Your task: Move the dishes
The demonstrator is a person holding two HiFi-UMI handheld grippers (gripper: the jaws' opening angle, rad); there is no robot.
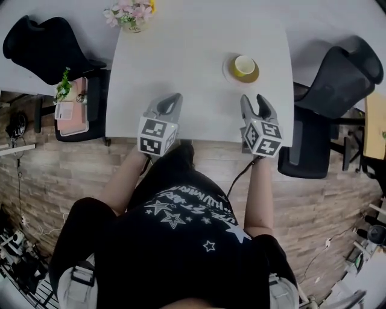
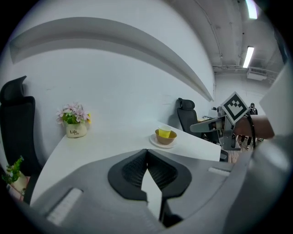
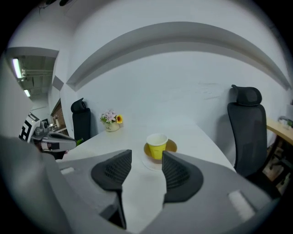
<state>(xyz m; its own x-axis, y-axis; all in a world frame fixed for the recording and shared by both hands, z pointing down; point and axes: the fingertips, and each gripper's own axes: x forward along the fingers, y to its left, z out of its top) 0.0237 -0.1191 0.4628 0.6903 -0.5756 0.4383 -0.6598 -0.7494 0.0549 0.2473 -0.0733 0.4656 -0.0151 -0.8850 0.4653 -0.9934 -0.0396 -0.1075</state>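
A yellow paper cup (image 1: 244, 64) stands in a brown bowl (image 1: 253, 75) on a white saucer (image 1: 229, 71), at the right of the white table (image 1: 181, 60). My right gripper (image 1: 256, 101) is open just short of the stack, near the table's front edge. In the right gripper view the cup (image 3: 157, 145) stands upright beyond the open gripper (image 3: 146, 157), with nothing between the pads. My left gripper (image 1: 171, 104) hovers at the front edge, shut and empty. In the left gripper view the shut gripper (image 2: 146, 153) points across the table, with the cup (image 2: 165, 130) to the right.
A flower pot (image 1: 131, 13) stands at the table's far left corner. Black office chairs (image 1: 45, 45) (image 1: 341, 72) flank the table. A stool with a small plant and pink items (image 1: 72, 102) stands left of the table.
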